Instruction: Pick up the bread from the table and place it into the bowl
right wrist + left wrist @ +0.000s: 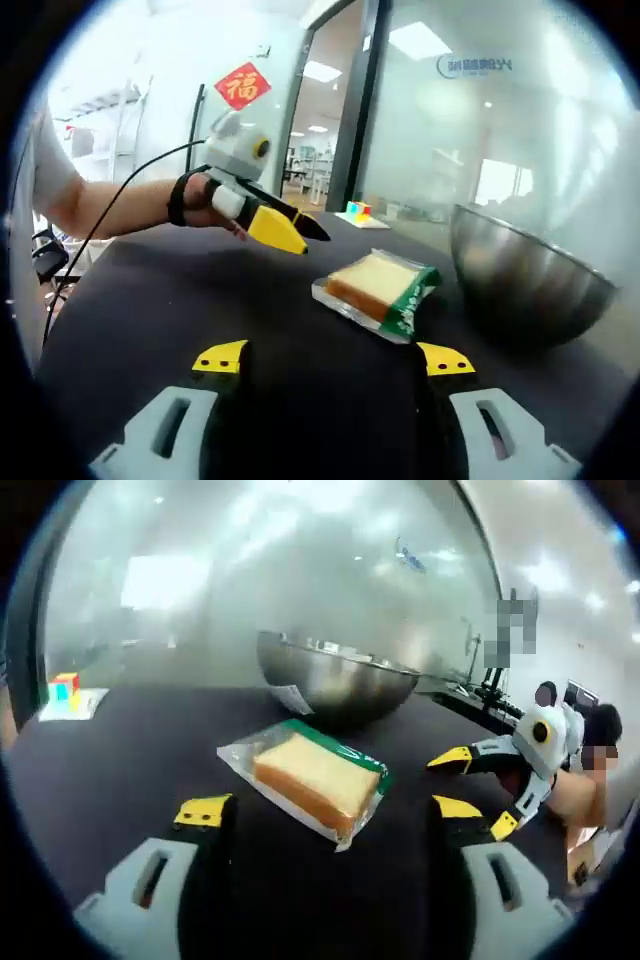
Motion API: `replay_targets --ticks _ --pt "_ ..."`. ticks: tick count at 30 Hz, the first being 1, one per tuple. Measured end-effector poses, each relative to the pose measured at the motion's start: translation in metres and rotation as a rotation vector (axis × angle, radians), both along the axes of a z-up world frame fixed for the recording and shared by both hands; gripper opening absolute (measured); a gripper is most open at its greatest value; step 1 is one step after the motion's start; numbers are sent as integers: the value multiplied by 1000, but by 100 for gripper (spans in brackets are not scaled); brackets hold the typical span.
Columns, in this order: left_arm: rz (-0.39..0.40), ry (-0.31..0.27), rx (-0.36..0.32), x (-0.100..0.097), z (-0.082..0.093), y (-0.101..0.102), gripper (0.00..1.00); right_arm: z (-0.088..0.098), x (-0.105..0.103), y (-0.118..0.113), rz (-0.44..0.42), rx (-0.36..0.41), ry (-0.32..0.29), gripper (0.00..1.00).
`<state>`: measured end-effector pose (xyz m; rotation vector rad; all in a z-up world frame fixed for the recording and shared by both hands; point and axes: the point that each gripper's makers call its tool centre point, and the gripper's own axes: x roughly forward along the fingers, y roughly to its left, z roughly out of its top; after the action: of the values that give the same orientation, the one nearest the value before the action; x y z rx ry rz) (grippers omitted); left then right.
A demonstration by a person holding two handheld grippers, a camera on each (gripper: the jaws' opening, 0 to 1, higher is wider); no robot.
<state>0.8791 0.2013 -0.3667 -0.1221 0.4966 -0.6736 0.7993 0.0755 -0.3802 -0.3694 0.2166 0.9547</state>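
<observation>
A slice of bread (315, 780) in clear plastic wrap with a green edge lies on the black table (120, 770), just in front of a steel bowl (335, 680). My left gripper (330, 815) is open, its yellow-tipped jaws standing wide on either side of the bread's near end without touching it. My right gripper (477, 792) hovers open to the right of the bread. In the right gripper view, the bread (375, 285) lies ahead of my open right gripper (332, 360), the bowl (525, 270) is to its right, and the left gripper (308, 238) reaches in from the left.
A coloured cube (64, 687) sits on a sheet of paper at the table's far left corner, also the cube (357, 210) near the glass wall. A person's hand (195, 200) holds the left gripper, with a cable trailing. People sit beyond the table's right edge.
</observation>
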Motion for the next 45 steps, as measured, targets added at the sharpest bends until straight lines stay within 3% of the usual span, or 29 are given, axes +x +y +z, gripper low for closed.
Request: replay_targets --ticks 1,3,7,8,10,11,13,14,15,16,18,22,24,25,27,32,34,38,40,45 --pt "-4 35 19 5 -2 -5 84 0 -2 -8 -6 1 -8 59" --pt "39 96 -19 17 3 -15 84 0 -5 -24 -21 9 -19 58" --pt "222 314 -219 37 11 -26 84 1 -8 -42 -53 64 -16 56" --pt "243 353 -180 47 4 -23 84 3 -8 -43 -66 78 -16 55" --pt "252 354 -18 52 -8 -25 84 8 -9 -41 -67 88 -37 52" --pt "274 357 79 49 -15 -23 84 13 -12 -38 -57 87 -56 52" --pt "276 385 210 37 -25 -33 84 21 -19 -32 -26 94 -86 51" --pt "358 418 258 32 -29 -28 84 25 -25 -29 -4 100 -89 52" --pt "388 414 269 33 -31 -31 84 27 -30 -29 3 104 -91 52" --pt "374 408 261 33 -34 -41 84 30 -33 -29 6 107 -101 51" --pt "398 488 324 26 -47 -38 84 37 -38 -28 27 104 -138 52" --pt "446 489 339 56 -52 -38 84 48 -46 -29 30 112 -171 51" --pt "451 506 416 58 -58 -35 84 52 -46 -31 31 117 -184 51" --pt "446 508 454 56 -59 -36 83 53 -46 -32 31 117 -189 51" --pt "444 512 466 53 -58 -38 79 54 -44 -34 18 111 -203 51" --pt "294 509 610 45 -54 -34 67 56 -39 -40 -10 112 -203 49" --pt "269 519 604 41 -54 -34 63 56 -39 -40 -11 110 -205 49" --pt "188 474 628 29 -51 -36 58 51 -36 -41 -18 94 -207 49" --pt "164 469 626 13 -50 -39 56 48 -34 -43 -25 87 -201 49" --pt "97 442 635 1 -49 -31 55 43 -29 -48 -43 72 -195 49"
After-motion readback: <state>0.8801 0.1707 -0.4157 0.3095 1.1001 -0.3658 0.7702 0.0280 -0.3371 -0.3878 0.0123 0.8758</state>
